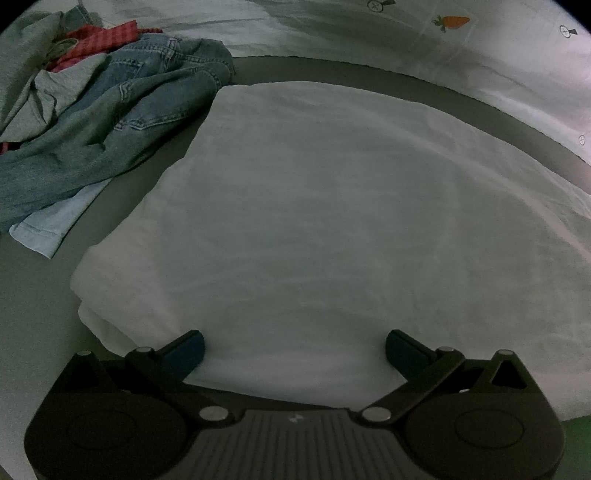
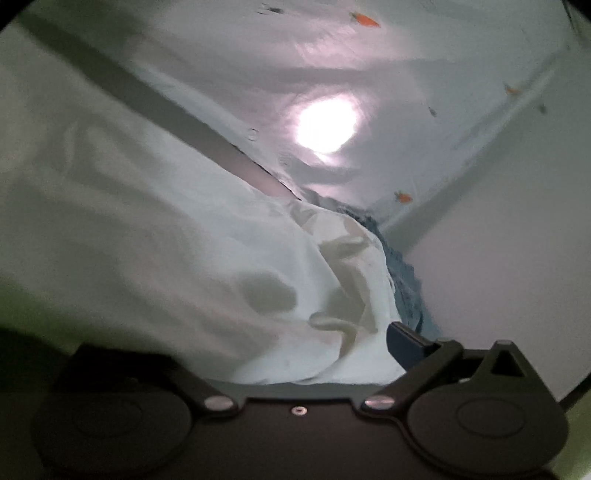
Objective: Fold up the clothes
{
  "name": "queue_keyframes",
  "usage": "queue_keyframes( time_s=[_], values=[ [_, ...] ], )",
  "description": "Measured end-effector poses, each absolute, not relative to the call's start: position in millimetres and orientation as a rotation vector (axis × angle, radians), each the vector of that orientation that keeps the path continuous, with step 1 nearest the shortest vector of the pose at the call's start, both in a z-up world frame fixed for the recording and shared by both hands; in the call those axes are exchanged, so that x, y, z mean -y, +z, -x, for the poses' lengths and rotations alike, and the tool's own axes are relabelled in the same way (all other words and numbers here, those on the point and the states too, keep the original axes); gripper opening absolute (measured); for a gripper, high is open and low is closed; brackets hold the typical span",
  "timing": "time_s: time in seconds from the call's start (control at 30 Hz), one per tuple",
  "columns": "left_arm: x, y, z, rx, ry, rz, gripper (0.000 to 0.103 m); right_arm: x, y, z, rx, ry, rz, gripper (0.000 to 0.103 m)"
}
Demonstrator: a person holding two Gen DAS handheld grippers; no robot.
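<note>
2 hand-held grippers are at work over a grey surface point(image 1: 29, 295). From the left wrist view, the left gripper point(image 1: 294, 350) has its fingers spread wide with nothing between them, hovering at the near edge of a white garment point(image 1: 314, 221) that lies flat and folded into a broad rectangle. Just beside that garment, up to the left, sits a rumpled heap: blue jeans point(image 1: 122, 122) on top, a red checked cloth point(image 1: 103, 37) and a grey top point(image 1: 26, 59) behind, and a pale blue piece point(image 1: 51, 225) poking out underneath. A white sheet with carrot prints point(image 1: 452, 22) runs along the far side. From the right wrist view, the right gripper point(image 2: 306, 350) is draped in white fabric point(image 2: 184, 240); only 1 fingertip point(image 2: 406, 339) shows, so I cannot tell whether it is clamped on the cloth. A bit of blue denim point(image 2: 406, 288) peeks past the fabric, and the picture is blurred.
</note>
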State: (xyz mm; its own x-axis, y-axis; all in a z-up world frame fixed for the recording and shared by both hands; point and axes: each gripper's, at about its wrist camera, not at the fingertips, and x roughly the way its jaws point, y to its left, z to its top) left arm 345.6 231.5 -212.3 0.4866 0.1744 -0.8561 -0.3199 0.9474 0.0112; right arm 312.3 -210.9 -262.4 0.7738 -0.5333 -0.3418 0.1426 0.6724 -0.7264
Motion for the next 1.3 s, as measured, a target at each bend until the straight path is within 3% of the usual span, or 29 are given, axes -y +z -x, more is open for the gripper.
queue_keyframes(
  time_s=[0.27,0.47,0.57,0.67,0.73,0.8,0.9,1.1,1.3],
  values=[
    [-233.0,-213.9,-343.6,-1.016,0.305,0.163,0.103,212.7,-241.3,-309.6,-0.672,-0.337,0.657,0.102],
    [-243.9,-211.0,-336.5,-1.007,0.278,0.23,0.102,219.6,-228.4,-289.8,-0.832,-0.301,0.471,0.101],
    [-258.4,-202.1,-322.3,-0.976,0.306,0.352,0.1,227.6,-208.1,-276.3,-0.805,-0.286,0.312,0.097],
    [-275.2,-186.7,-299.1,-0.912,0.344,0.454,0.098,232.9,-180.5,-273.8,-0.708,-0.25,0.166,0.083],
    [-286.7,-176.8,-280.8,-0.867,0.376,0.5,0.098,237.4,-167.5,-287.1,-0.654,-0.191,0.095,0.06],
    [-299.1,-170.9,-264.7,-0.83,0.398,0.566,0.096,234.4,-160.3,-295.5,-0.62,-0.125,0.022,0.028],
    [-315.8,-169.5,-242.5,-0.782,0.416,0.697,0.096,223.5,-168.7,-312.5,-0.62,-0.042,-0.042,0.021],
    [-335.9,-188.7,-228.8,-0.732,0.47,0.85,0.096,219.4,-234.8,-347.4,-0.813,-0.075,-0.17,0.021],
    [-347.1,-200.1,-241.5,-0.725,0.499,0.855,0.096,209.0,-242.4,-339.6,-0.764,-0.092,-0.151,0.024]
  ],
)
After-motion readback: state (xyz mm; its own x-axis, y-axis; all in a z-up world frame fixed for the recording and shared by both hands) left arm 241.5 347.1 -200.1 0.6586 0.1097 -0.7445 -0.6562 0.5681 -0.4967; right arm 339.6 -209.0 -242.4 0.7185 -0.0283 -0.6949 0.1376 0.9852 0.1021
